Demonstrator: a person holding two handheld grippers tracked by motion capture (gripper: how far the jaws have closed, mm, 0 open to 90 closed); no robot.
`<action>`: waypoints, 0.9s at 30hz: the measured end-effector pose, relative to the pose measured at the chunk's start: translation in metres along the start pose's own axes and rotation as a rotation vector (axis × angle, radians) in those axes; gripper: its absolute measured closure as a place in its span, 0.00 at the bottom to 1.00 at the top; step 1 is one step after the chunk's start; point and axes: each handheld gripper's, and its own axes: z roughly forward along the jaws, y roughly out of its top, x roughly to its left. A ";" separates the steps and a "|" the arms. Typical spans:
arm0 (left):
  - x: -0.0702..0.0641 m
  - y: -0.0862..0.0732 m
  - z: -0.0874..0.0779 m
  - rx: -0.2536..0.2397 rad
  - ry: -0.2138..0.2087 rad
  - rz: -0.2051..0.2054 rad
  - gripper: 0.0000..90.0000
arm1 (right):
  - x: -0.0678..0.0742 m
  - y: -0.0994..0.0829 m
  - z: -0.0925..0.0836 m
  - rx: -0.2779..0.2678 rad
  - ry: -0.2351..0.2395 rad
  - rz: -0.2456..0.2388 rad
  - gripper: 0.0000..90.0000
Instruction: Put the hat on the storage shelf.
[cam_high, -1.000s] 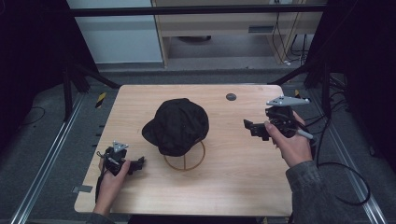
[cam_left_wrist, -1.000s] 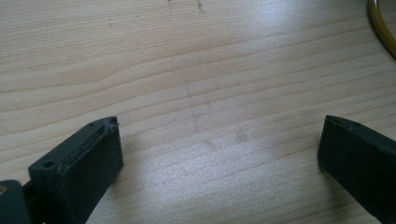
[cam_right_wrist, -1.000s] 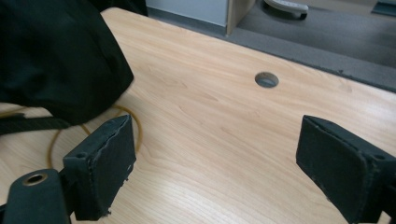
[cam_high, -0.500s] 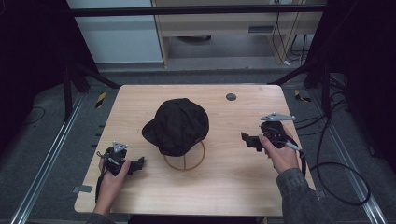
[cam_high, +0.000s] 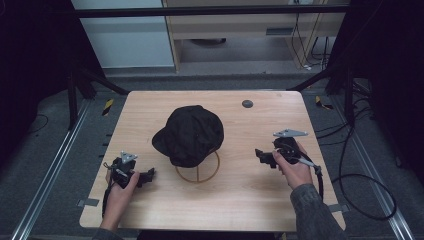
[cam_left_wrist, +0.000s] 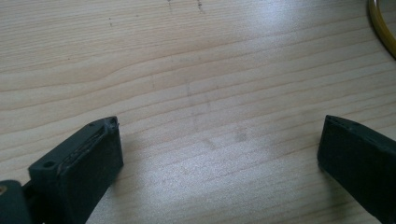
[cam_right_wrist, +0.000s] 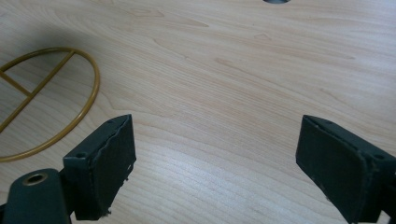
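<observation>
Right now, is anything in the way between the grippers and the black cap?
Nothing visible is. Bare wooden table lies between the left gripper and the black cap, and between the right gripper and the cap. Both grippers' jaws are open and empty.

You'll find no readable text, label or number here; the black fabric cap (cam_high: 190, 134) looks unmarked, though dim.

Lab, framed test table (cam_high: 150, 210), trailing cables (cam_high: 360, 195)
</observation>
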 end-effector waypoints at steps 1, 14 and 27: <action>0.000 0.000 0.000 0.000 0.000 0.000 0.00 | 0.000 -0.002 0.003 -0.003 0.000 0.004 0.14; 0.000 0.000 0.000 0.000 0.000 0.001 0.00 | 0.004 -0.018 0.039 0.031 0.017 0.038 0.15; 0.000 0.000 0.000 0.000 0.000 0.001 0.00 | 0.004 -0.018 0.056 0.033 -0.004 0.058 0.15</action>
